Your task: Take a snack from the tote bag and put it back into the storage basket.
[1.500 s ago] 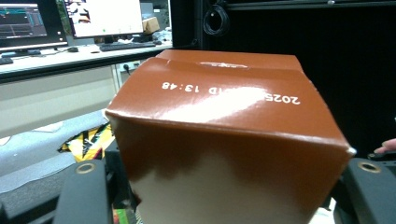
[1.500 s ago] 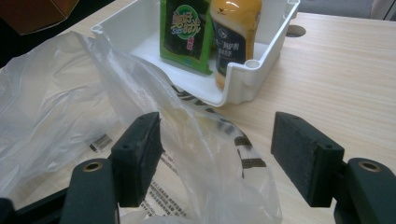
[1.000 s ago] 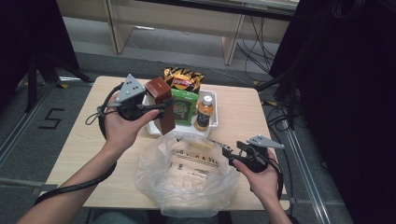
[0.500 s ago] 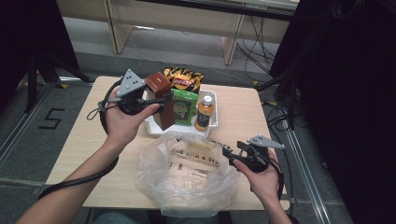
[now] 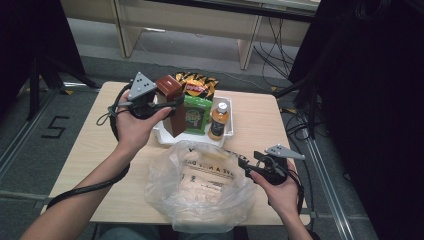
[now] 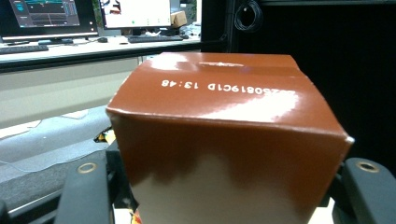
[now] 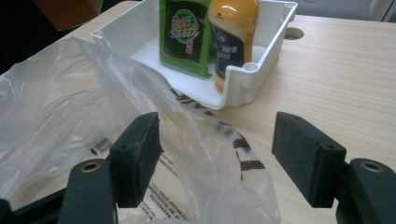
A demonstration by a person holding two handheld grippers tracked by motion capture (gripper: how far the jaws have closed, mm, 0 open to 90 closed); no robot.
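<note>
High view, nearest edge first: the person's two forearms come in over a pale wood-grain table top, and between them lies a crumpled clear plastic bag with dark print showing through its film. The right gripper sits at the bag's right rim, and in the right gripper view its two black jaws stand well apart with a fold of the bag's film rising between them, close to one pad; whether that pad touches the film cannot be told. Just beyond the bag stands a white rectangular plastic tray, holding a green printed snack packet upright and a small orange drink bottle with a white cap beside it, with a dark yellow-and-red crisp bag at the tray's far side. The left gripper is clamped on a glossy brown cardboard box, which is held above the tray's left end; in the left gripper view the box sits between the two jaws, and white date print runs along its top face. Past the table, grey floor carries a taped numeral "5" at the left, metal rails run along both sides, and black cables trail under a light wooden desk. Dark curtains close the room at left and right, while the left gripper view shows lit monitors on a far desk.
</note>
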